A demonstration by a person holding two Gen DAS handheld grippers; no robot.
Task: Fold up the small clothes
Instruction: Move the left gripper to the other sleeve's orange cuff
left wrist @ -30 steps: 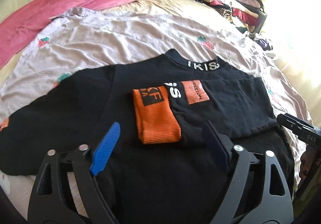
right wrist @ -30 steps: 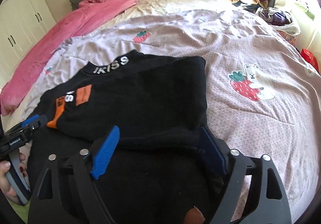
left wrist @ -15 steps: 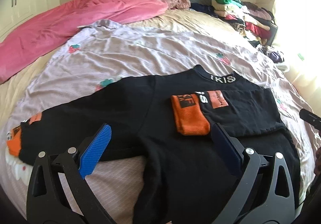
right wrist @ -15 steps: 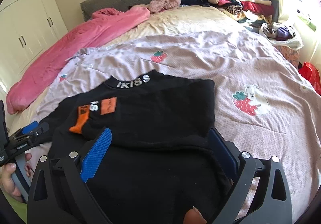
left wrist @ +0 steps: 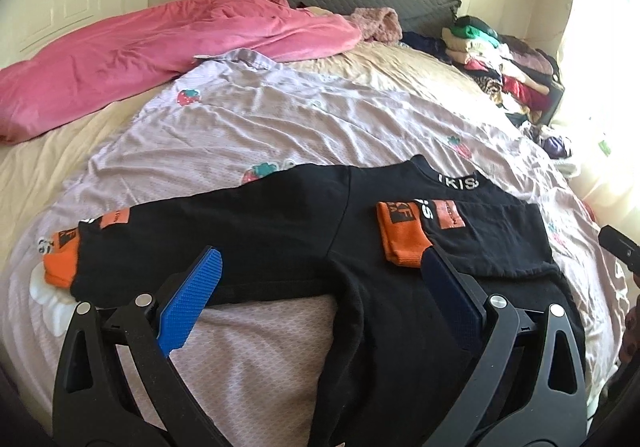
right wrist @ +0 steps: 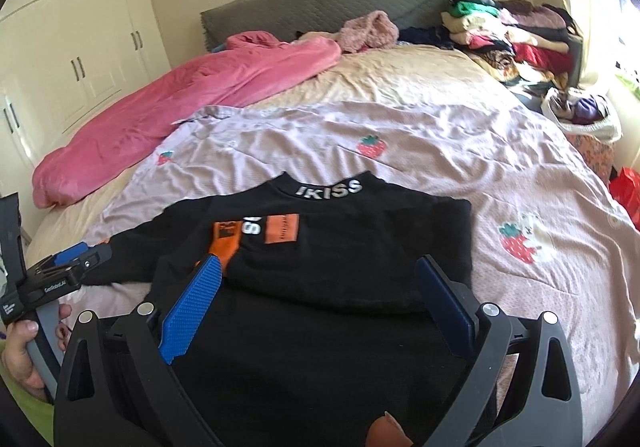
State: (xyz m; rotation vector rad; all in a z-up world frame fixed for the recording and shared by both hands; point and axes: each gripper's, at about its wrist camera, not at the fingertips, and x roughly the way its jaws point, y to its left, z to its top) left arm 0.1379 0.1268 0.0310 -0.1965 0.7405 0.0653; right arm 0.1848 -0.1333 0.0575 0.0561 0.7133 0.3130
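- Black long-sleeved top [left wrist: 280, 231] with "IKISS" printed on its collar [right wrist: 329, 189] is laid flat on the lilac strawberry-print sheet [left wrist: 320, 127] covering the near part of the bed.
- One sleeve is seen folded across the chest, its orange cuff [left wrist: 402, 237] resting just below the collar; in the right wrist view the same cuff [right wrist: 224, 243] is partly hidden behind a blue pad.
- The other sleeve is stretched out sideways over the sheet, its orange cuff [left wrist: 60, 261] lying at the far end, well apart from the body of the garment.
- The left gripper [left wrist: 320, 267] is held low above the top, pointed forward along the bed; its fingers are spread wide, nothing is pinched between them, and the blue pad [left wrist: 192, 303] is seen over the outstretched sleeve and the sheet.
- From the right wrist view the left gripper [right wrist: 76, 259] is seen at the edge of the frame, held by a hand [right wrist: 24, 351] wrapped around its grey handle.
- The right gripper [right wrist: 318, 271] is likewise held low over the lower part of the top, its fingers spread apart with only fabric visible beneath them and nothing gripped.
- A pink blanket [left wrist: 160, 51] is bunched along the far side of the bed, and a pile of folded clothes [right wrist: 512, 39] is stacked beside the grey headboard [right wrist: 320, 7].
- White wardrobe doors [right wrist: 80, 59] are visible behind the bed.
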